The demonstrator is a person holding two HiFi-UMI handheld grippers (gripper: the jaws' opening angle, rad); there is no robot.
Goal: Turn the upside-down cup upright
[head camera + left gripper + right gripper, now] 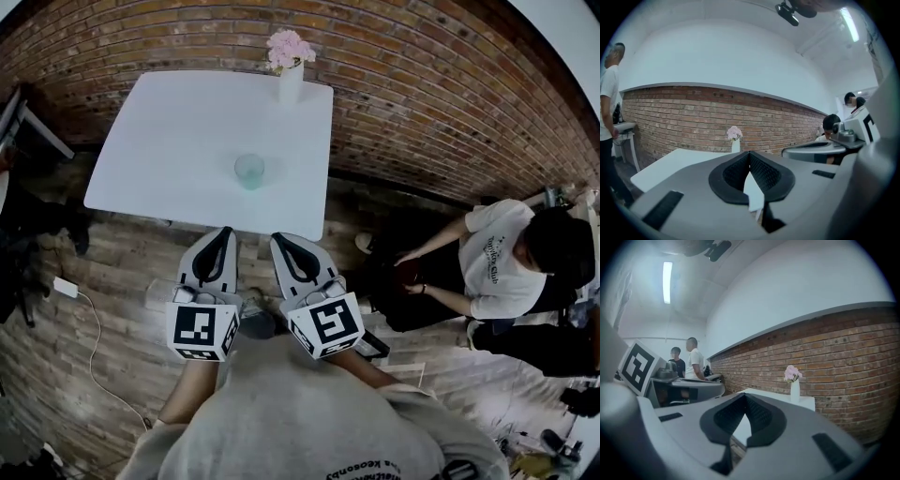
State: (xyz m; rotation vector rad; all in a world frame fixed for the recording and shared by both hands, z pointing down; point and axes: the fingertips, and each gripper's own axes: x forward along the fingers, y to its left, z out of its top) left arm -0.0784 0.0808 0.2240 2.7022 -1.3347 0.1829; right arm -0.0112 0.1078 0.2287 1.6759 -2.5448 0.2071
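Head view: we hold our left claw (pixel 225 232) and right claw (pixel 278 240) side by side, short of the white table (pixel 150 141), both clenched on nothing. The pale green cup (pixel 249 171) stands near the table's front edge, well apart from both claws, with the flower vase (pixel 291 82) at the far edge

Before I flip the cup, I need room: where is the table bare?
Left of the cup the table is bare to its edge; a narrower bare strip lies right of the cup. Crowded only at the far edge, by the vase.
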